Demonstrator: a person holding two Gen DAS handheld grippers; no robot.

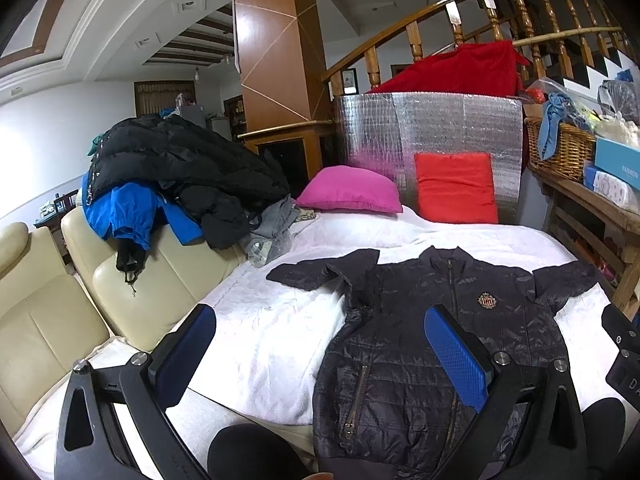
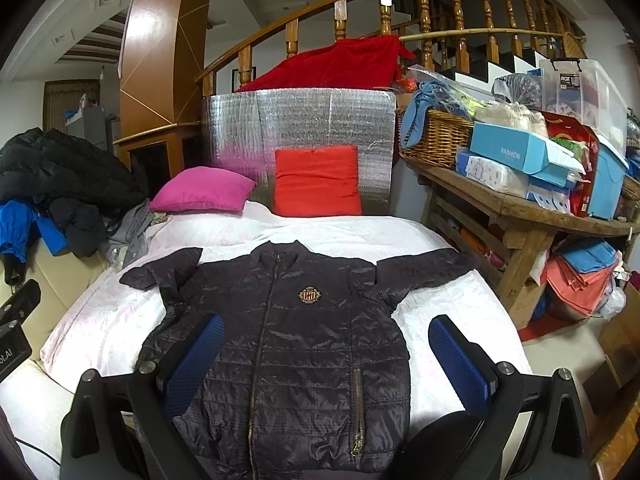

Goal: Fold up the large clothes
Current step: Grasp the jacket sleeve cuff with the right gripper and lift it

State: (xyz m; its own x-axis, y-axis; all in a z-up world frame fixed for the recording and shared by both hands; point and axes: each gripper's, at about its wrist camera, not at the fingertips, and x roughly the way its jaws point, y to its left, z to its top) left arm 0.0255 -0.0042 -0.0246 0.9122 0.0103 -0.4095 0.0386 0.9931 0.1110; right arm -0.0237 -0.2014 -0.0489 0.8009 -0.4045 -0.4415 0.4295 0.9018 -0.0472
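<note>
Right wrist view, wicker basket [image 2: 436,140] w/ blue cloth [image 2: 420,114], jacket [image 2: 288,344] flat

I see a bed [image 2: 280,232] under a white cover, with a pink pillow [image 2: 202,194] and a red cushion [image 2: 318,182] against a silver foil panel [image 2: 296,120]. Behind it a wooden stair railing [image 2: 360,4] curves past a wood-clad column [image 2: 160,40]. On my right stands a cluttered wooden table [image 2: 520,208] bearing a wicker basket [image 2: 436,136]; on my left, a cream leather sofa [image 1: 44,320] piled with coats [image 1: 176,160].
</note>
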